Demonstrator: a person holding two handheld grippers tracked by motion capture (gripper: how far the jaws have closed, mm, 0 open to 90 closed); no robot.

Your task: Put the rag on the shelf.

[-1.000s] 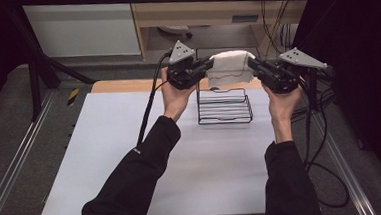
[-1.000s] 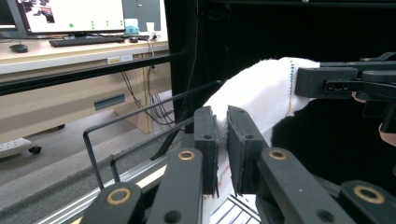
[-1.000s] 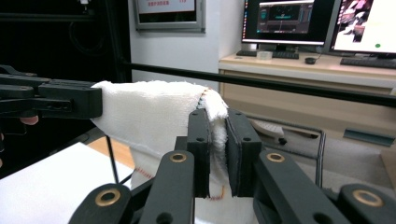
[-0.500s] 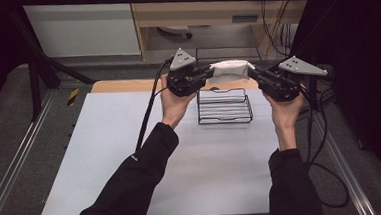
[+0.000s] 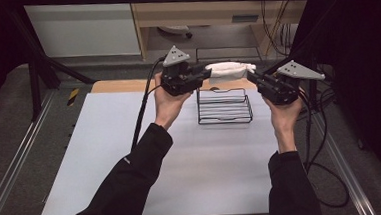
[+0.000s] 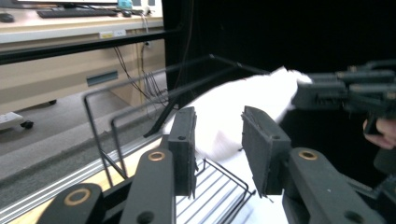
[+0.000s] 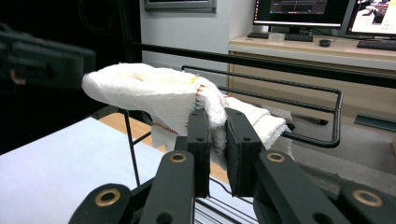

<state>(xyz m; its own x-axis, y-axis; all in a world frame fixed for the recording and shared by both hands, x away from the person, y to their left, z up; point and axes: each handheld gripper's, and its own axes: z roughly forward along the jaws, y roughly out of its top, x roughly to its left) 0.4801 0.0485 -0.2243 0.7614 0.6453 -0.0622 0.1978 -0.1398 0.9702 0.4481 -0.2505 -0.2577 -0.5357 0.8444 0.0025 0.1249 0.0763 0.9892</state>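
A person holds a gripper in each hand above a white table (image 5: pixel 106 157). Between the two grippers hangs a white cloth (image 5: pixel 228 68), stretched out flat in the air. It sits at about 12 o'clock from a black wire rack (image 5: pixel 224 106), just over the rack's far edge.

The right gripper (image 5: pixel 253 77) is at about 3 o'clock from the cloth. In the right gripper view its two black jaws are squeezed tight on a fold of the cloth (image 7: pixel 187 98), so it is grasping the cloth. The cloth has a thin line of orange stitching along its edge.

The left gripper (image 5: pixel 205 74) is at about 9 o'clock from the cloth. Its jaws have just been opening. In the left gripper view the end of the cloth (image 6: pixel 233 114) lies between the two jaws, but there is a gap on each side and the pads do not press on it, so this gripper has let go.

The rack stands on the table, toward the far side. A black cable (image 5: pixel 141 115) trails down from the left gripper past the person's dark sleeve (image 5: pixel 133 181)
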